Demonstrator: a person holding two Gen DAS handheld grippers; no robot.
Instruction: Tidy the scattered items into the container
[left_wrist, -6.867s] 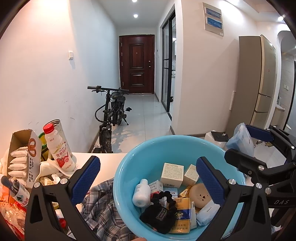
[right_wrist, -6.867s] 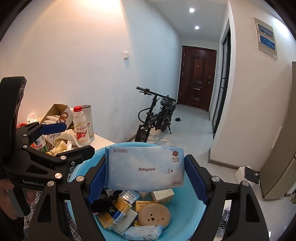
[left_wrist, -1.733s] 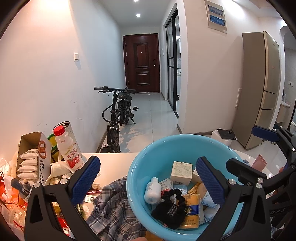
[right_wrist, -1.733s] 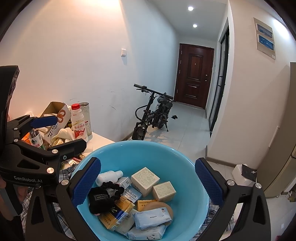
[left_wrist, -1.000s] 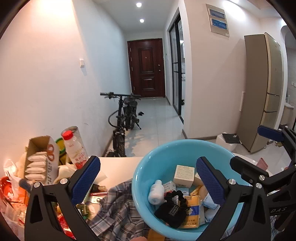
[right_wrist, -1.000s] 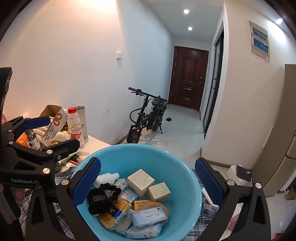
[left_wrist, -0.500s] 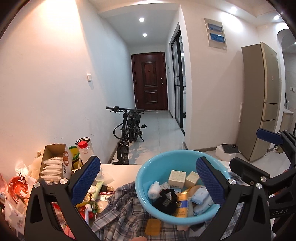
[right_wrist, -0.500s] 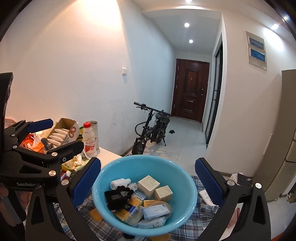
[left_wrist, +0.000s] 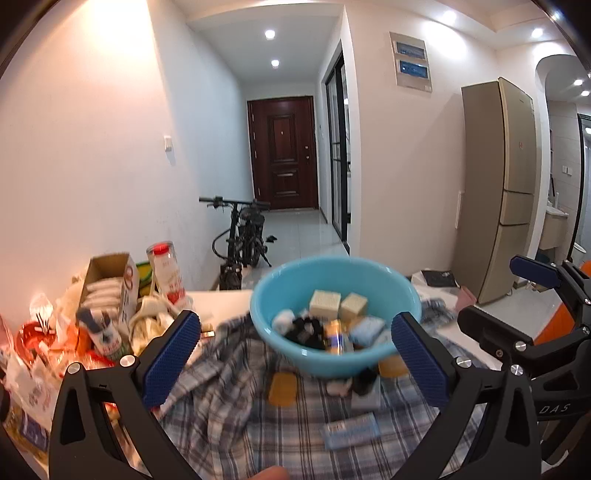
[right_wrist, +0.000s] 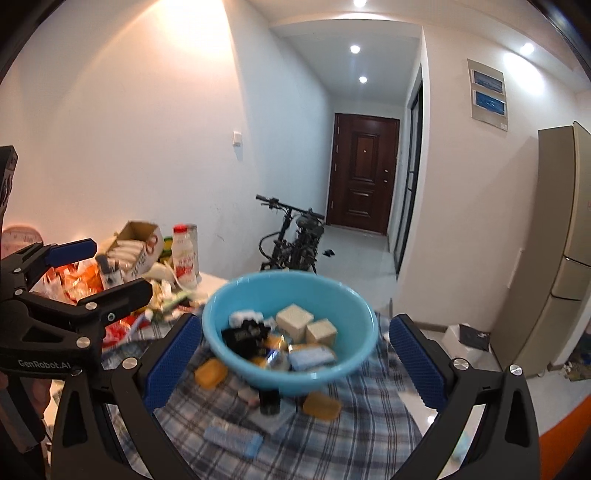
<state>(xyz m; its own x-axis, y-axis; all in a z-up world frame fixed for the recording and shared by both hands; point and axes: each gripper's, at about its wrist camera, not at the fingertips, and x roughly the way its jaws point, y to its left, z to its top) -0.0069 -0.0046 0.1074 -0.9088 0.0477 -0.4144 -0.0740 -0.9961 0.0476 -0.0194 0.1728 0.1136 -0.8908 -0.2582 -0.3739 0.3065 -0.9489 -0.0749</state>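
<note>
hovering over the cloth (right_wrist: 332, 435), both grippers are spread wide and carrying nothing: the left gripper (left_wrist: 295, 354) and the right gripper (right_wrist: 291, 354) are each framing the bowl (right_wrist: 221, 314) from above. the bowl is sitting on the cloth and already holding boxes (right_wrist: 294, 318), a black pouch (right_wrist: 243, 338) and packets. several items are lying loose on the cloth just in front of it: two orange bars (right_wrist: 210, 373), a dark bottle (right_wrist: 269, 400) touching the bowl's base, a blue packet (right_wrist: 232, 439). this is looking like the gap between picks. the next move is calling for lowering one gripper onto a loose item, probably the near blue packet, and closing flat across it, though blur is hiding its edges.
</note>
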